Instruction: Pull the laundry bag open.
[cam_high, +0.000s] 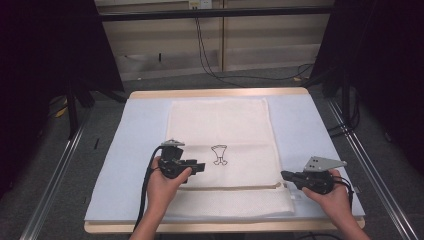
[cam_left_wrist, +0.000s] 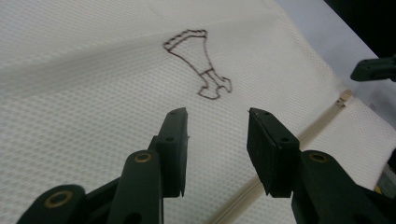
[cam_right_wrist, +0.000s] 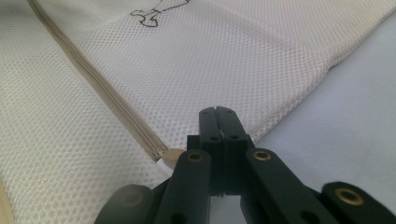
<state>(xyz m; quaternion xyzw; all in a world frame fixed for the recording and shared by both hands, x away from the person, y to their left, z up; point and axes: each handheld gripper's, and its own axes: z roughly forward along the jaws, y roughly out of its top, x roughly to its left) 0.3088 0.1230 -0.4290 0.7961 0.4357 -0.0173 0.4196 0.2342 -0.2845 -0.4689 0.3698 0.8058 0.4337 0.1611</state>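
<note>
Mesh bag (cam_high: 220, 135) spread flat on tabletop (cam_high: 305, 130), zipper (cam_right_wrist: 100, 88) near the front edge. Right gripper (cam_right_wrist: 219, 116) jaws together at zipper's end, seemingly pinching its pull. Left gripper (cam_left_wrist: 217, 121) jaws apart over bare mesh, holding nothing.

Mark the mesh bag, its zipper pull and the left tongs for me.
mesh bag (cam_high: 220, 127): high view, upper plain panel.
zipper pull (cam_right_wrist: 172, 156): right gripper view, end of the zipper.
left tongs (cam_left_wrist: 217, 122): left gripper view, gap between the open tips.
</note>
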